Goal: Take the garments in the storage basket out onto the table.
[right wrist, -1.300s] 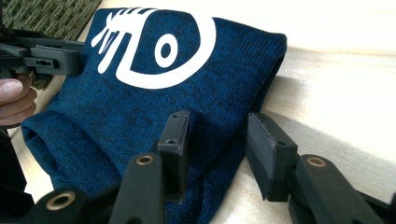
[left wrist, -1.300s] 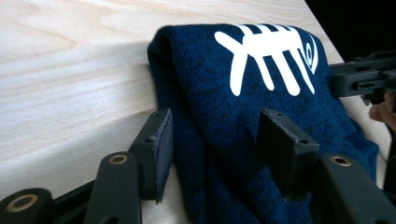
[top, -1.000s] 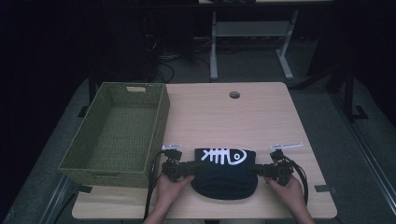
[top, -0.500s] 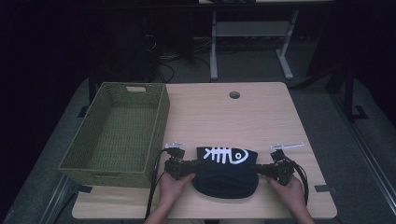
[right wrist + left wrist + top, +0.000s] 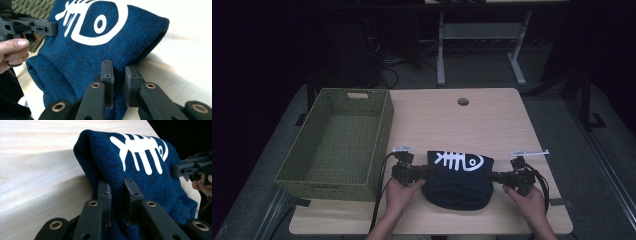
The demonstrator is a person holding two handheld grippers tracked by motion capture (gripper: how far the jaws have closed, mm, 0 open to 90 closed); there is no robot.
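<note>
**Two grippers clamped on a folded blue garment at the worktop's near edge**

Two opposite sides of a dark blue knitted garment (image 5: 458,182) printed with a white fish skeleton (image 5: 458,161) are gripped at once. The garment is folded into a thick bundle and is seen at the middle of the near edge of the pale wooden worktop (image 5: 452,120), with the print turned toward the far edge.

The left gripper (image 5: 426,171) is brought in from the bundle's left side. In the left gripper view a fold of the blue knit is seen pinched between the two black jaws, whose pads (image 5: 107,195) are pressed against the fabric; the jaws have just been closing and are nearly together. The right gripper (image 5: 495,175) is applied to the bundle's right side. In the right gripper view its jaws are likewise closed down on a fold of the knit, having just been closing. Each gripper is held by a hand (image 5: 400,194) entering over the near edge.

A green woven rectangular basket (image 5: 339,145) is placed along the left edge of the worktop, just beside the left gripper. A small round hole (image 5: 463,101) is cut near the far edge.
</note>
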